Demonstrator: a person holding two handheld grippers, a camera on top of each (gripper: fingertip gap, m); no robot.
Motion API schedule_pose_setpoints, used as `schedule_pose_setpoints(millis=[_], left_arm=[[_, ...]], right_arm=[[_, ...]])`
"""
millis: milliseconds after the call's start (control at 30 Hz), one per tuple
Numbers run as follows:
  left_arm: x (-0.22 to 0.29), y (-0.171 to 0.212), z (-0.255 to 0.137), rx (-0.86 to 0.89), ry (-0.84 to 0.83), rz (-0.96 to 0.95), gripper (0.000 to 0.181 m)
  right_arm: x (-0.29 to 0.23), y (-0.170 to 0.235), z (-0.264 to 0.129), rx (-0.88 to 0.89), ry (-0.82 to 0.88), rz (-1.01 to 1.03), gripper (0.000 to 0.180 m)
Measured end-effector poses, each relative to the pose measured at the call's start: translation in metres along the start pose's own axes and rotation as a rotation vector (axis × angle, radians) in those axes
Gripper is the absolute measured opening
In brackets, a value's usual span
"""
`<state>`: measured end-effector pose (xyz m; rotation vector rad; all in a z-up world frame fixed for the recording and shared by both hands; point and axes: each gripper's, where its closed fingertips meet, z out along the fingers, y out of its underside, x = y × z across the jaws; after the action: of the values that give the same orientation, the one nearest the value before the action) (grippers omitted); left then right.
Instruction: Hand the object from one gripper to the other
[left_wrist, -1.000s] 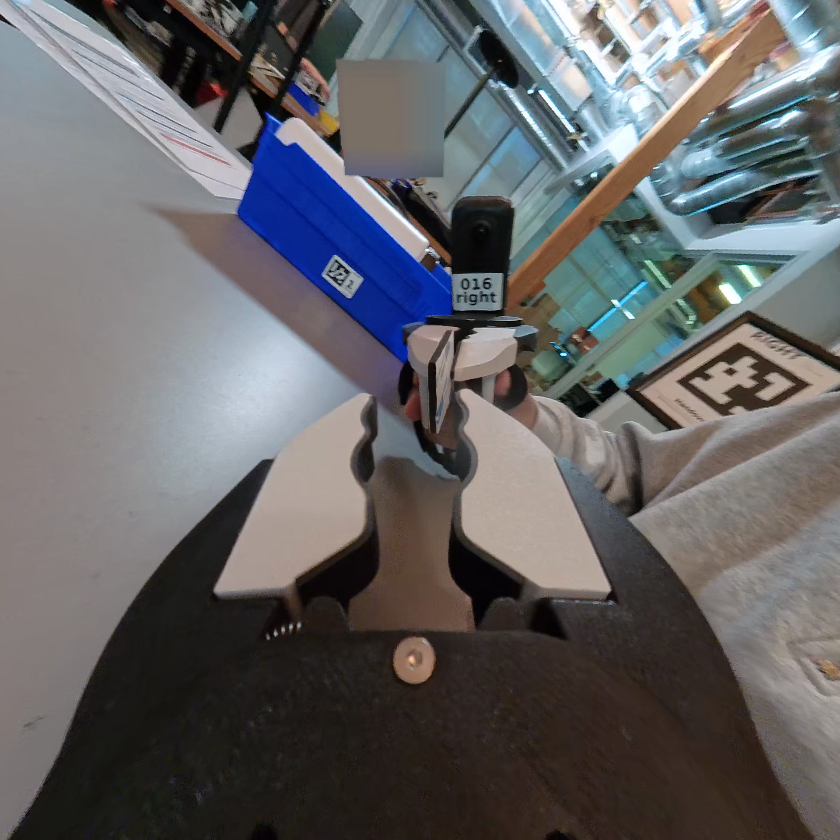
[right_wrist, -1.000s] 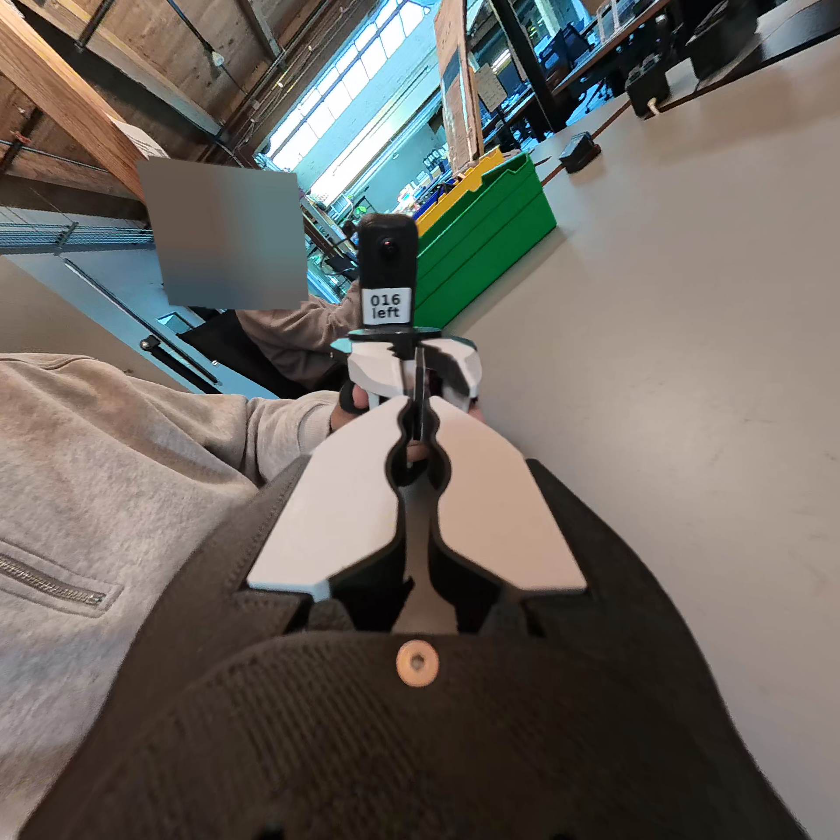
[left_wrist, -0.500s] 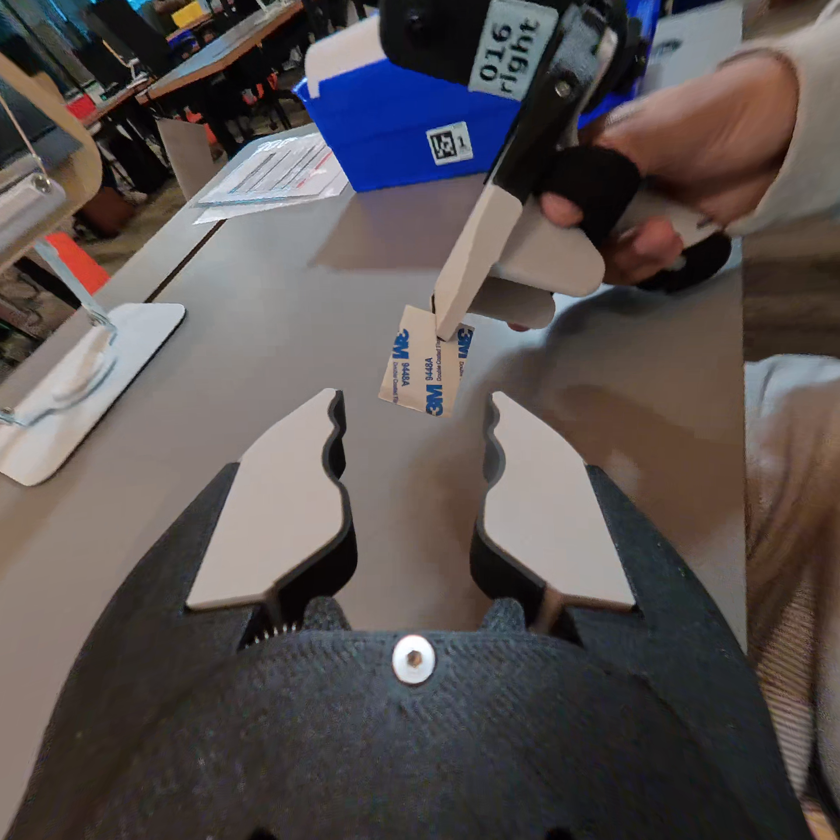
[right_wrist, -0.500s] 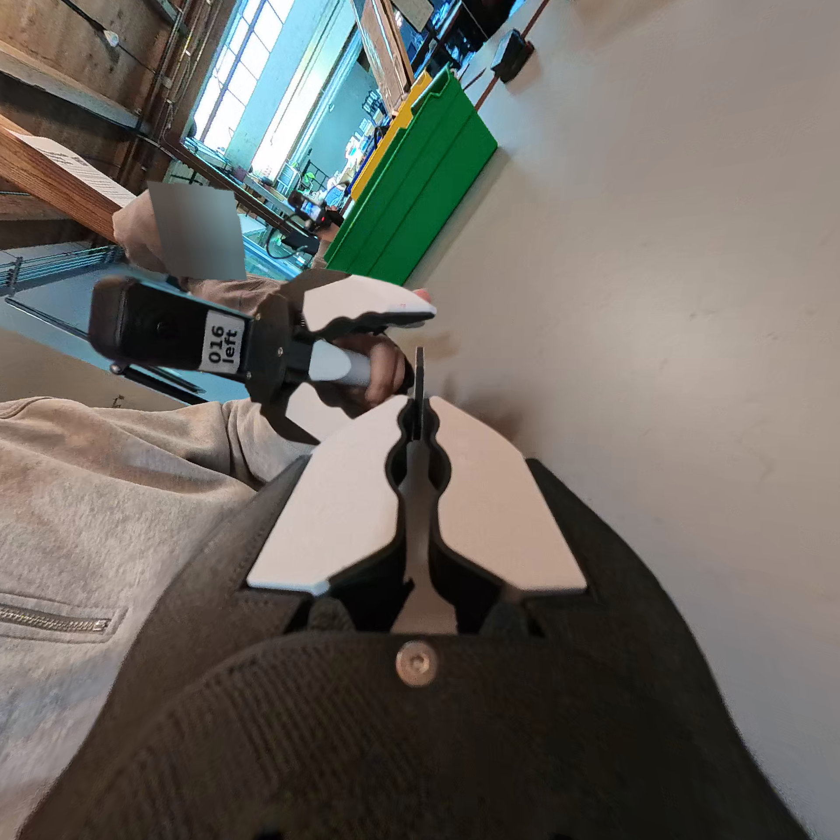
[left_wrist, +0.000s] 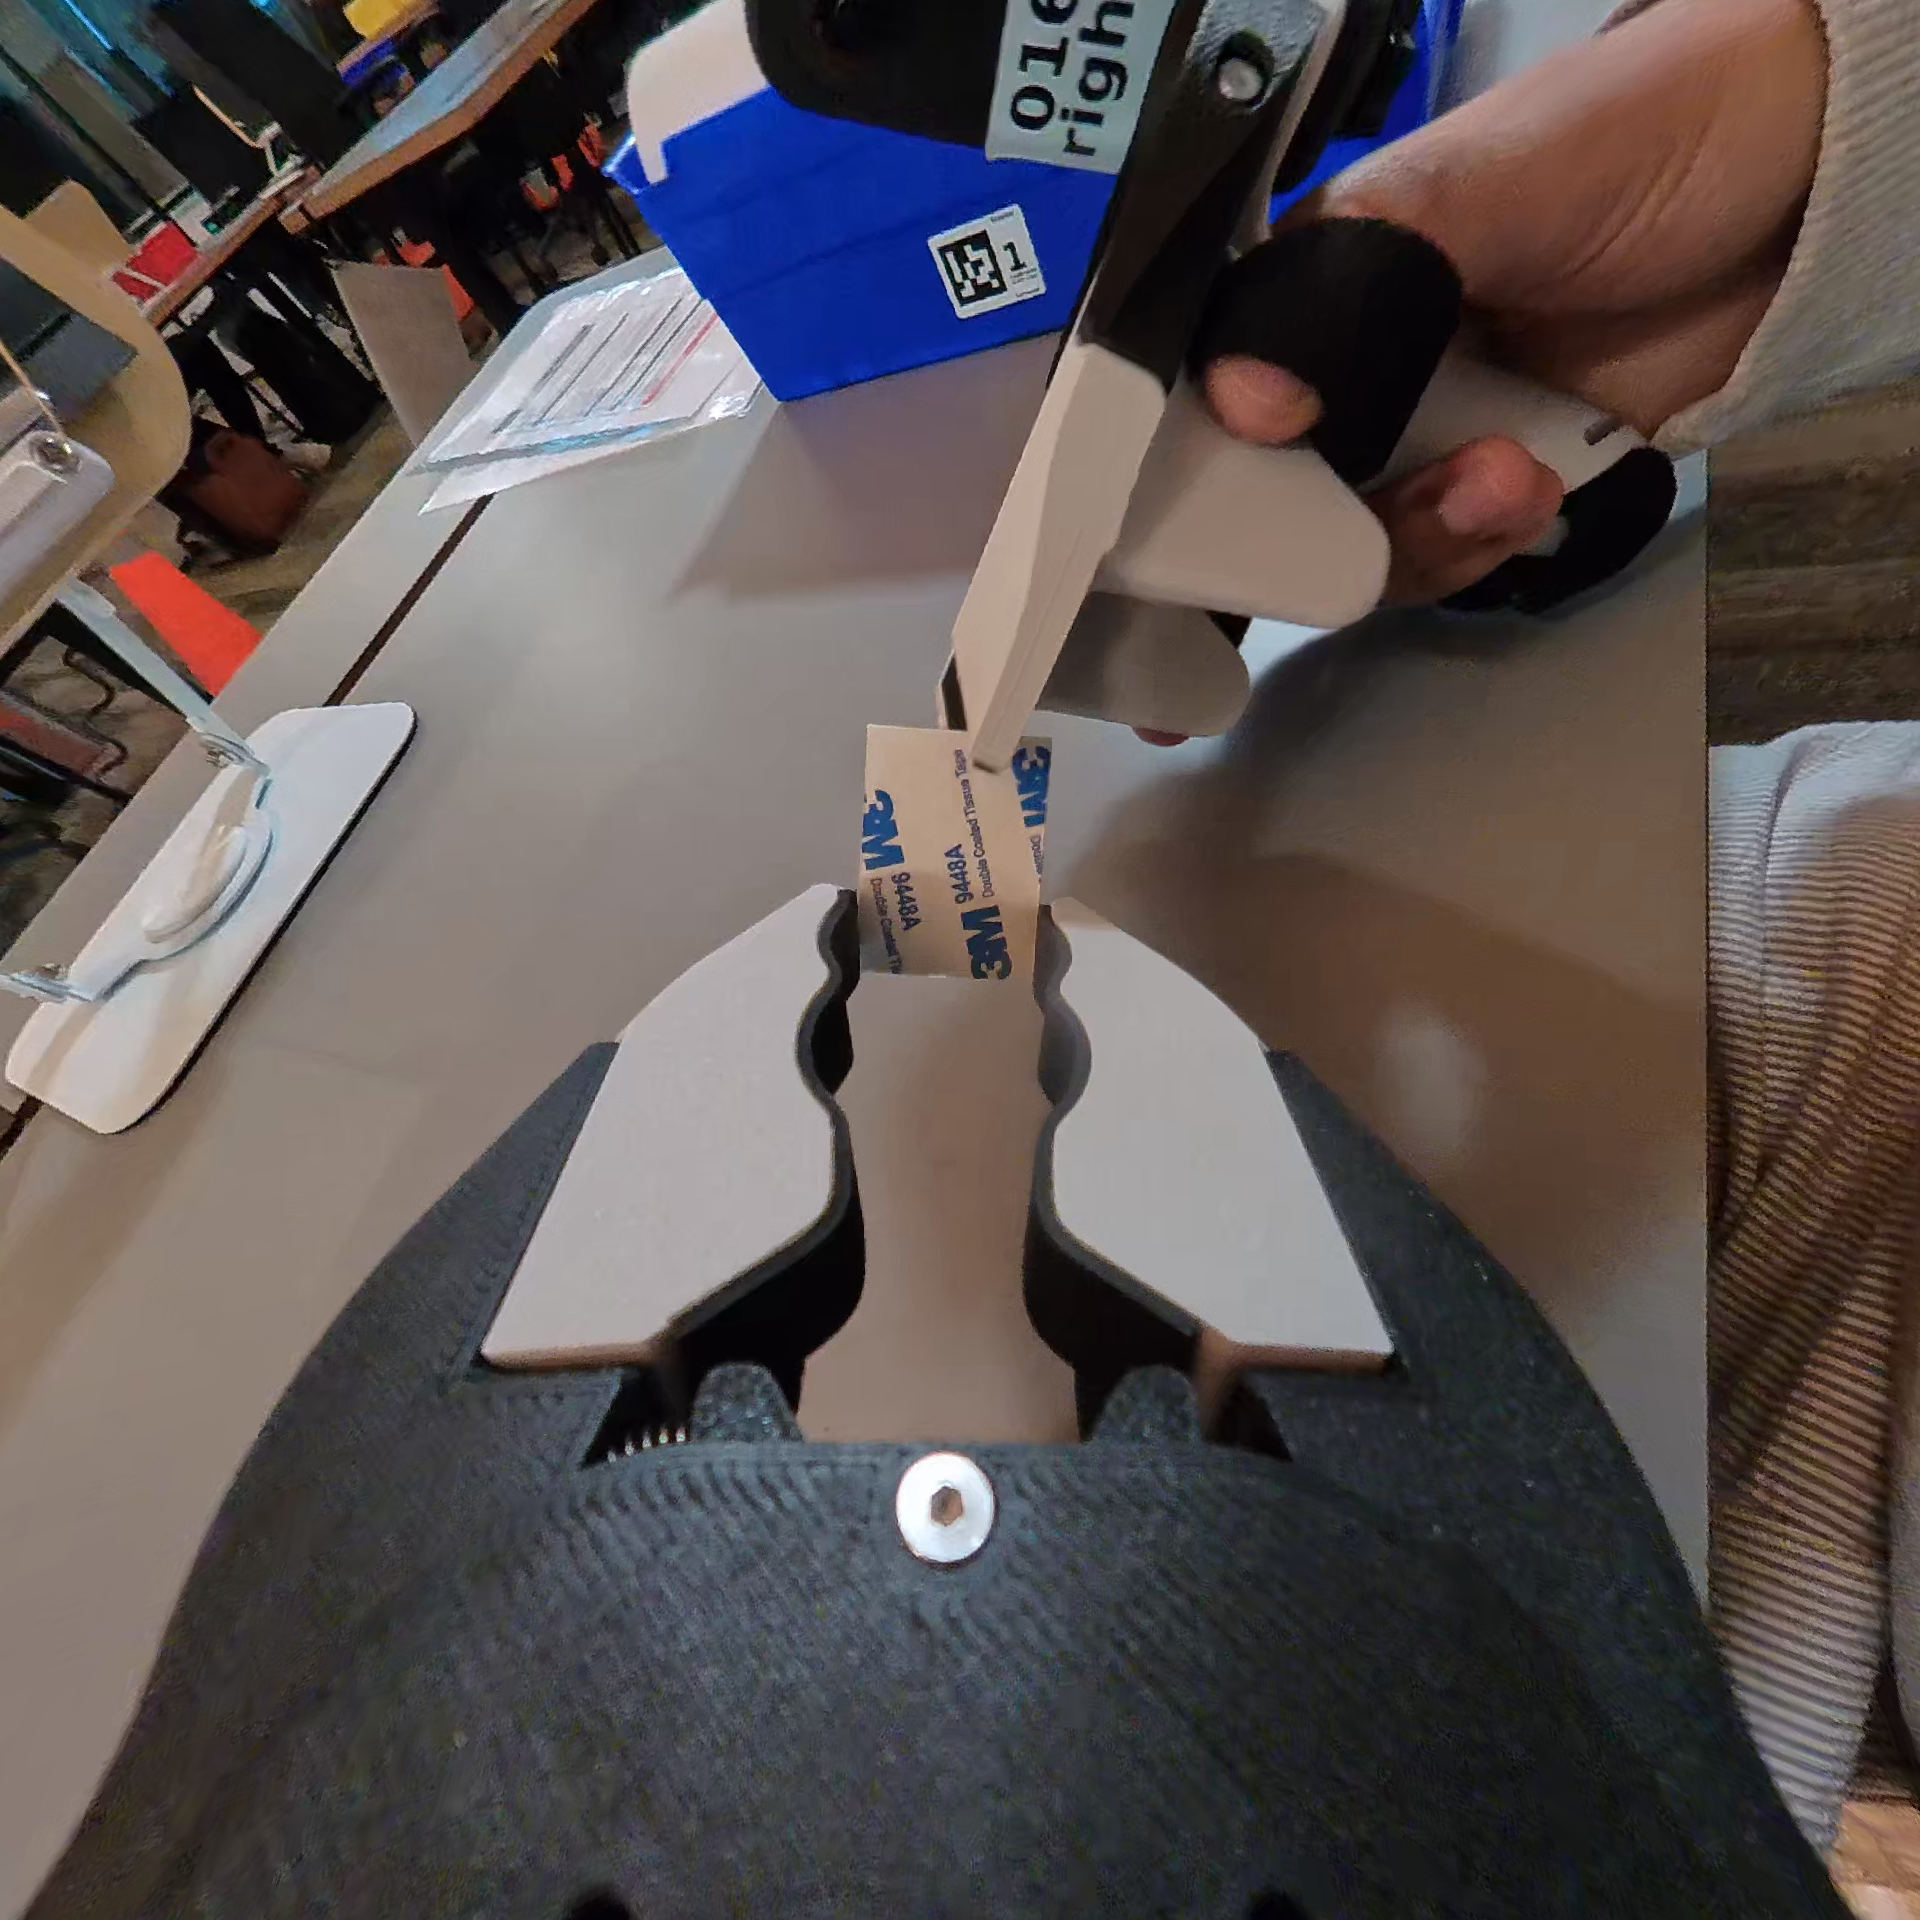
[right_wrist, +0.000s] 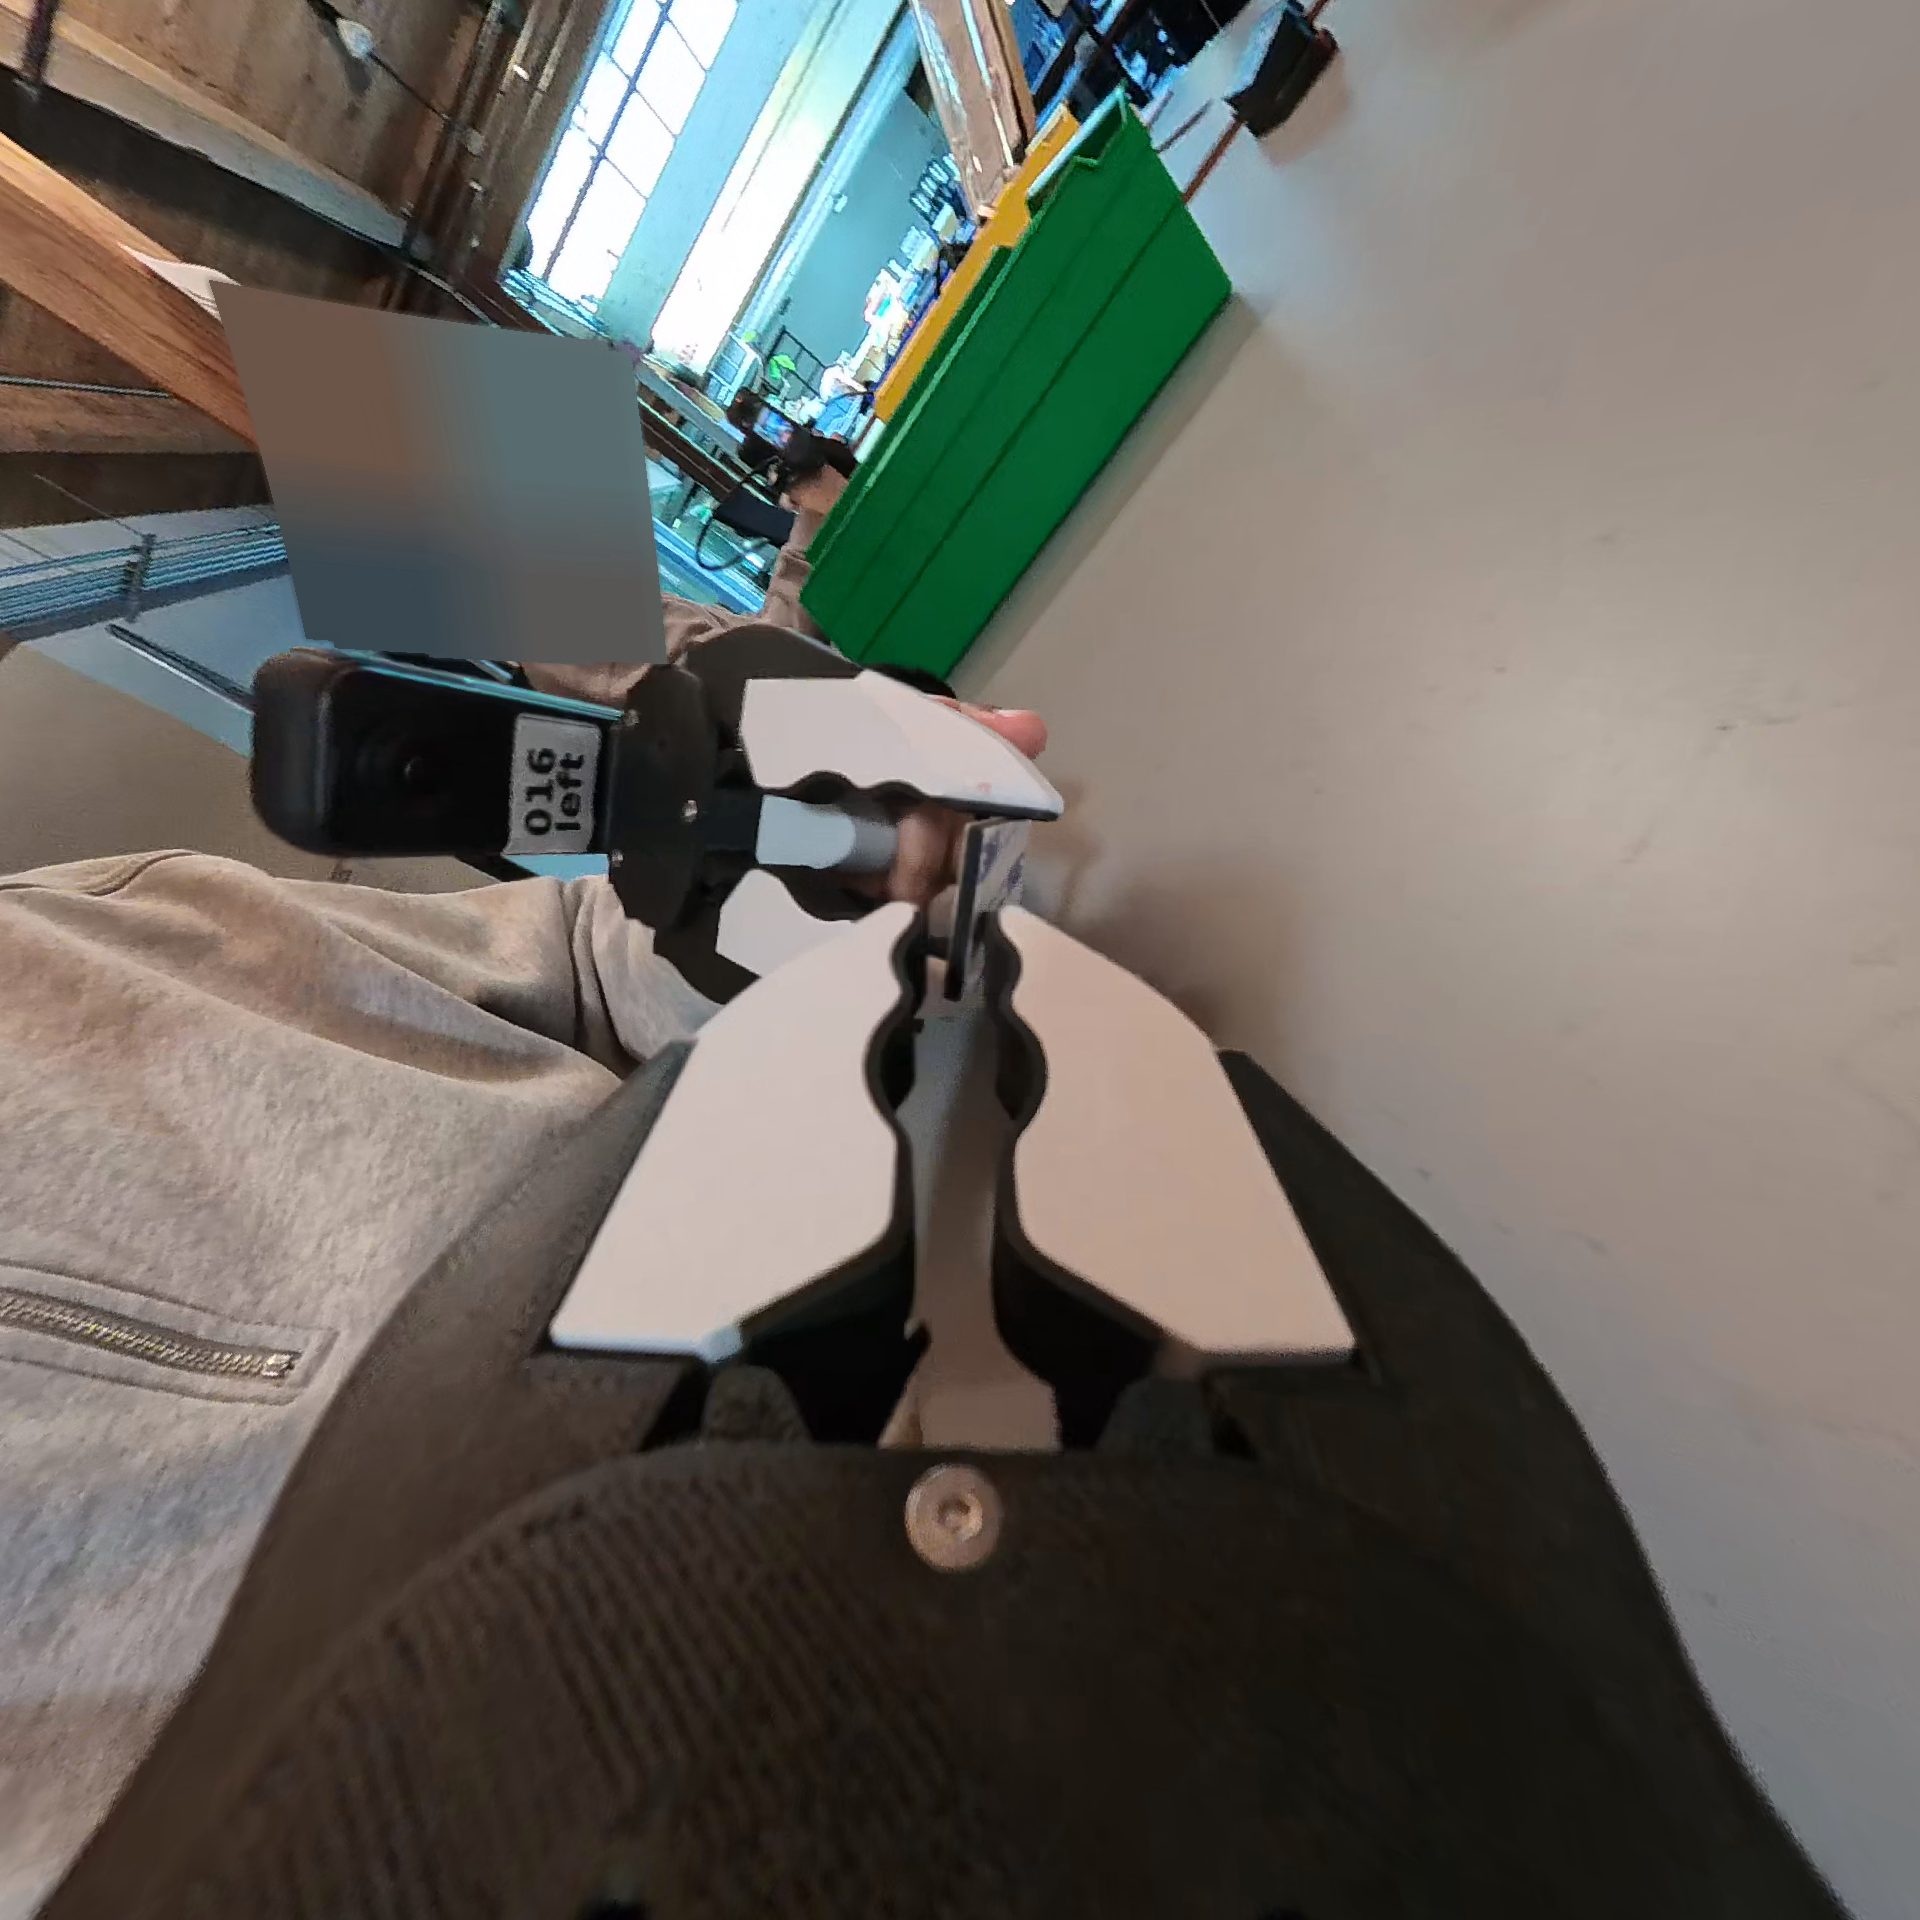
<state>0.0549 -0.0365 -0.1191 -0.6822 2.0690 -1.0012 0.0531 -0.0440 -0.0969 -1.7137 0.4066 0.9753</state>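
Note:
A small square adhesive tape pad (left_wrist: 935, 831), white with blue print, hangs from my right gripper (left_wrist: 971, 738), which is shut on its top edge. In the right wrist view the pad (right_wrist: 987, 883) shows edge-on between that gripper's (right_wrist: 961, 925) closed fingertips. My left gripper (left_wrist: 940, 914) is partly open, and the pad's lower end sits between its fingertips, whose tips stand at the pad's two side edges. In the right wrist view the left gripper's upper finger (right_wrist: 904, 748) lies just above the pad; its lower finger is hidden.
The grey table (left_wrist: 623, 644) lies below both grippers. A blue bin (left_wrist: 831, 239) and a laminated sheet (left_wrist: 603, 384) are at the far side. A white stand base (left_wrist: 208, 883) is at the left. A green bin (right_wrist: 1018, 395) stands on the table. The person's grey sleeve (right_wrist: 260, 1039) is close by.
The two grippers turned from facing each other head-on to crossing. My left gripper opened wide, then narrowed and moved forward until the pad's lower end came between its tips. The right stays shut on the pad.

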Motion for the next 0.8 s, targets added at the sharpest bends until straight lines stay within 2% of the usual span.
schedule_pose_setpoints(millis=[167, 467, 700, 800], left_arm=[[-0.004, -0.003, -0.002, 0.041, 0.037, -0.132, 0.033], [-0.016, -0.02, -0.014, 0.275, 0.252, -0.623, 0.034], [0.002, -0.047, -0.028, 0.425, 0.441, -0.663, 0.033], [0.01, -0.055, -0.033, 0.467, 0.525, -0.69, 0.033]], right_arm=[[-0.007, -0.015, -0.003, 0.103, -0.015, -0.075, 0.038], [-0.023, -0.034, -0.008, 0.244, 0.007, -0.352, 0.056], [-0.036, -0.026, 0.0, 0.21, -0.019, -0.503, 0.056], [-0.047, -0.023, 0.001, 0.206, -0.084, -0.504, 0.047]])
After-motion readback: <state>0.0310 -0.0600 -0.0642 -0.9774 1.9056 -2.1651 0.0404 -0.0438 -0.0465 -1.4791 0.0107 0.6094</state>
